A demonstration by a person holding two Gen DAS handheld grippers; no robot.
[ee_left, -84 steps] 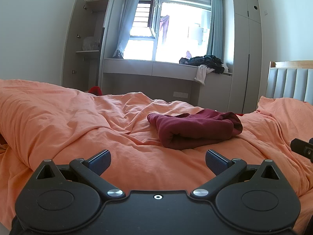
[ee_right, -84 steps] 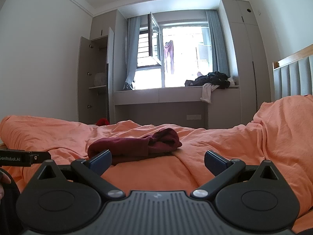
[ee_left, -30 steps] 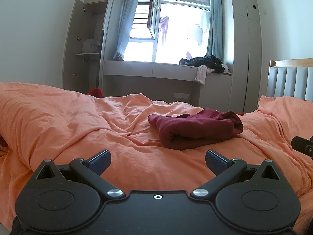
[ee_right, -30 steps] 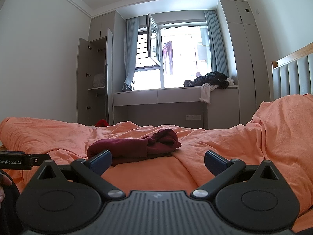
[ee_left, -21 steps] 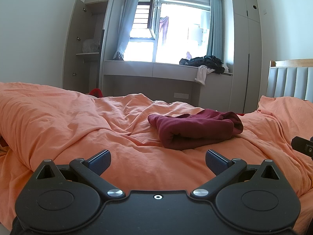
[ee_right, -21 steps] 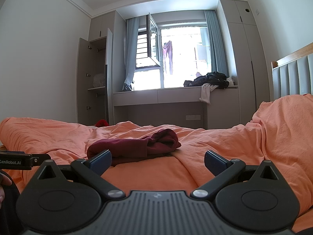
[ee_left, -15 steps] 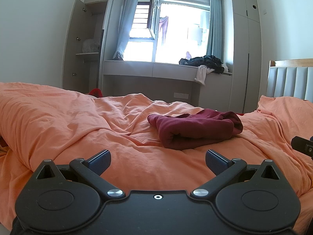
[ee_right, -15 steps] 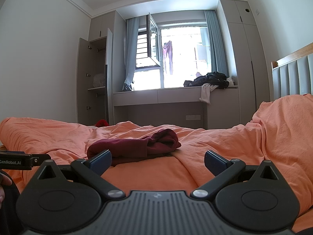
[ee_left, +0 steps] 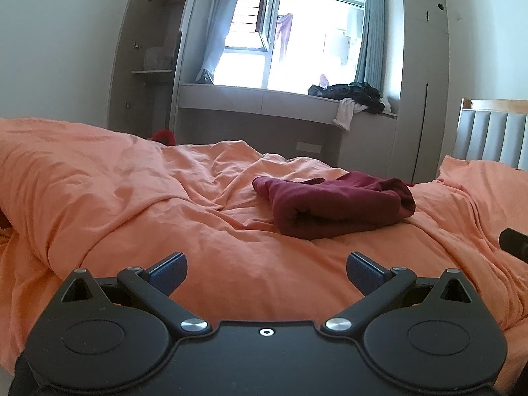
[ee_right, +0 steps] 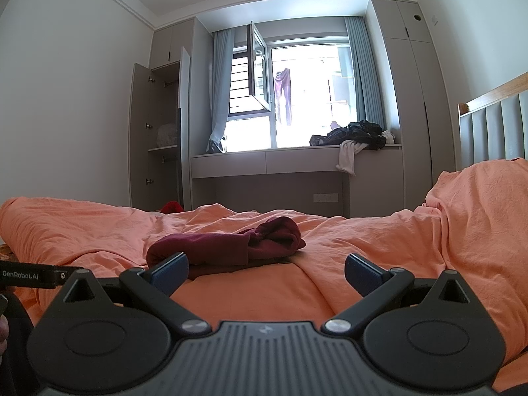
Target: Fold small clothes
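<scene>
Maroon garment (ee_left: 333,206) lies folded mid-duvet (ee_left: 115,198), both claws spread, short of it.

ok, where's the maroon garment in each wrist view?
Left wrist: maroon garment right of centre, on the orange duvet.
Right wrist: maroon garment left of centre, partly behind the left jaw.
Shared landmark: dark clothes pile on the window ledge.

Right wrist view: white lettering "GenRobot.AI" on a black bar (ee_right: 33,275) at the left edge, part of the left tongs' body. Left wrist view: no legible text.
</scene>
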